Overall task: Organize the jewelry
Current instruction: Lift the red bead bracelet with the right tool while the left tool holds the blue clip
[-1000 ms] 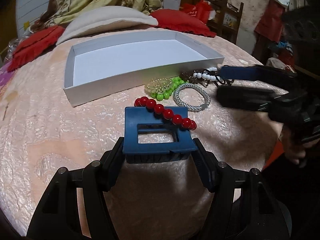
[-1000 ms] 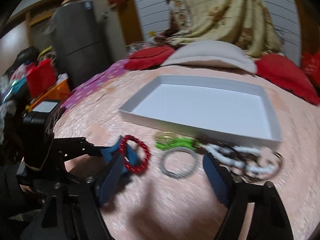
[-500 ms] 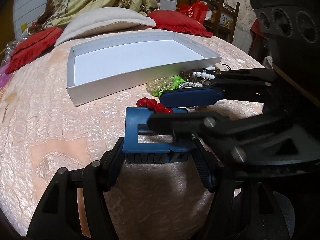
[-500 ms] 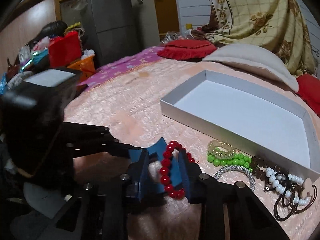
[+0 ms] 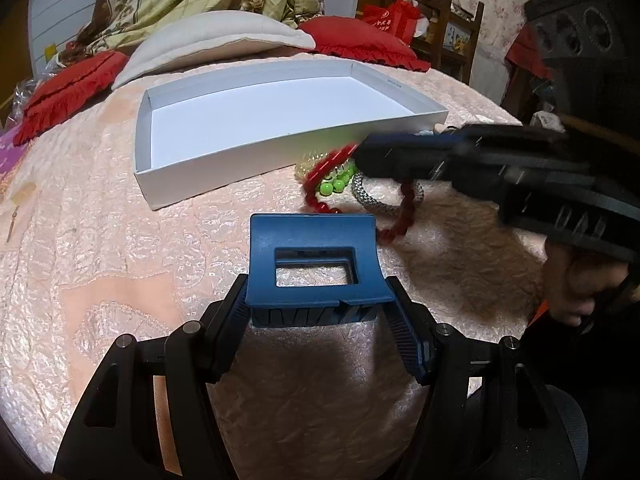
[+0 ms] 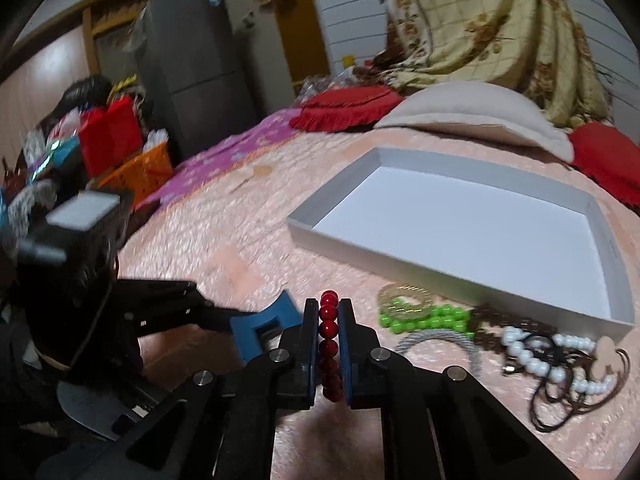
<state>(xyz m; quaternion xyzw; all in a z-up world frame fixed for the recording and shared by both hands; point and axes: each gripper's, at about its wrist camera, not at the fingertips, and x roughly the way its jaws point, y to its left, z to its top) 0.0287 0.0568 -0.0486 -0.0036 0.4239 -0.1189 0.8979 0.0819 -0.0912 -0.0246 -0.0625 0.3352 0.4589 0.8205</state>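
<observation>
A blue hair claw clip point(image 5: 312, 240) sits between the pads of my left gripper point(image 5: 316, 296), held just above the peach bedspread. My right gripper point(image 6: 329, 312) is closing, and its pads press on a red bead bracelet point(image 6: 329, 328). In the left wrist view the red bead bracelet point(image 5: 316, 184) dangles, blurred, from the right gripper point(image 5: 372, 152) just beyond the clip. The open white box point(image 6: 400, 256) lies behind it with nothing inside.
In front of the box lie a green bead bracelet point(image 6: 424, 316), a yellow coil band point(image 6: 404, 294), a silver bracelet point(image 6: 436, 340), a white bead string point(image 6: 532, 360) and dark cords. Pillows point(image 5: 216, 40) line the far side. A hand point(image 5: 576, 284) holds the right gripper.
My right gripper came in over the clip, its jaws closed on the red bracelet, and it lifted the bracelet off the clip toward the box. The left gripper stayed put.
</observation>
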